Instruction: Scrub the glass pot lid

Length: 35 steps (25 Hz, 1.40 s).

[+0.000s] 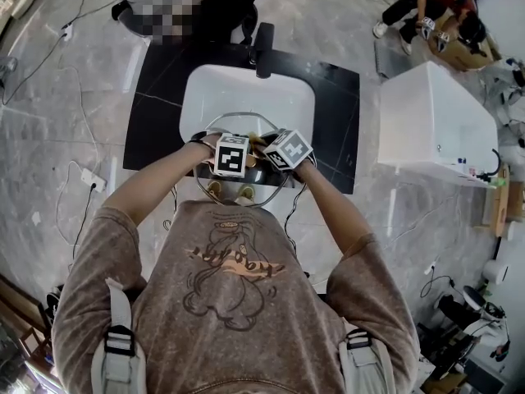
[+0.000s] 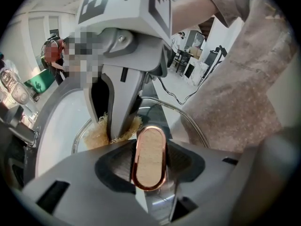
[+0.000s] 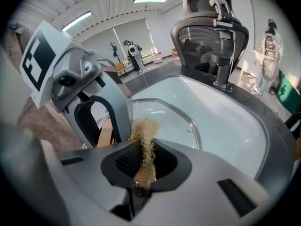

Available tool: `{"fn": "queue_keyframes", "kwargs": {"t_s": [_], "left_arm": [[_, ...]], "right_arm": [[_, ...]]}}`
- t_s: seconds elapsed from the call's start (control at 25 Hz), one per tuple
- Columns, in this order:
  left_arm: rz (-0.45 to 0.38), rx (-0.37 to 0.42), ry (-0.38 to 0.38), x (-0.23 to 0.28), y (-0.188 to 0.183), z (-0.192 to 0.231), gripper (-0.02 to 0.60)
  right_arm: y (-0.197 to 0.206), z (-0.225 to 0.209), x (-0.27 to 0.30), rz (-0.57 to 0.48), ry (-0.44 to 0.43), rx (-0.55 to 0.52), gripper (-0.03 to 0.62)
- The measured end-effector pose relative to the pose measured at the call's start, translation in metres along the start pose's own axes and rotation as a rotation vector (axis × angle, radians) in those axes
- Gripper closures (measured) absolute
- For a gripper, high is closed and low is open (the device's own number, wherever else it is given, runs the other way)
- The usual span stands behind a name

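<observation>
In the head view the marker cubes (image 1: pixel 232 154) cover the glass lid's (image 1: pixel 242 124) centre. The scrubber's (image 3: pixel 143 131) lower end vanishes between the right gripper's (image 3: pixel 145 166) fingers (image 3: pixel 123 163).

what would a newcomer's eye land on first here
The left claw is shut on the wooden, copper-rimmed knob of the glass lid, which is held over the white sink. Right beside it, the right claw is shut on a straw-coloured fibre scrubber at the lid's glass.

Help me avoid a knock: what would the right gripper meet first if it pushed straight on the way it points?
Most likely the glass lid, through the scrubber pinched in the right gripper; the left gripper stands just beside that line.
</observation>
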<state>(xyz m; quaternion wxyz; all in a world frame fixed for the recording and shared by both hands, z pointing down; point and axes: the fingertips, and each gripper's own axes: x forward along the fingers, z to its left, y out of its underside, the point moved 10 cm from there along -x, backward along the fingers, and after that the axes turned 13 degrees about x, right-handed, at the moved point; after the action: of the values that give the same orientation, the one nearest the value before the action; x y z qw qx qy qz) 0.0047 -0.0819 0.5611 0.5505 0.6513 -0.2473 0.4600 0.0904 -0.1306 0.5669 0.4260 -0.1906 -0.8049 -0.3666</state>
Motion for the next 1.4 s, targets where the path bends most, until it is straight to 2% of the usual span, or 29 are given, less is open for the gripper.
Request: {"fn": "queue_keyframes", "kwargs": {"t_s": [0.08,0.2,0.44,0.8,0.96,1.16,1.4], "left_arm": [[-0.019,0.008,-0.008,-0.002,-0.003,0.001,0.391],[0.030,-0.015,0.012,0.003,0.005,-0.002,0.391],[0.024,-0.015,0.011,0.001,0.005,-0.001,0.391],[0.016,0.005,0.007,0.000,0.006,-0.003,0.394],[0.005,0.006,0.003,-0.001,0.008,-0.003,0.397],[-0.019,-0.099,-0.021,-0.013,0.024,-0.001,0.399],[0.006,-0.247,-0.146,-0.037,0.050,0.002,0.400]], "right_arm": [[-0.006,-0.001,0.003,0.010,-0.009,-0.019,0.546],[-0.013,-0.002,0.008,0.012,-0.023,-0.034,0.546],[-0.021,-0.006,0.012,-0.036,-0.044,0.026,0.546],[-0.019,-0.005,0.011,-0.065,-0.048,0.046,0.546],[-0.018,-0.013,0.005,-0.102,-0.038,0.119,0.546],[-0.009,-0.036,-0.016,-0.181,0.008,0.250,0.546],[0.017,-0.054,-0.047,-0.305,0.050,0.416,0.546]]}}
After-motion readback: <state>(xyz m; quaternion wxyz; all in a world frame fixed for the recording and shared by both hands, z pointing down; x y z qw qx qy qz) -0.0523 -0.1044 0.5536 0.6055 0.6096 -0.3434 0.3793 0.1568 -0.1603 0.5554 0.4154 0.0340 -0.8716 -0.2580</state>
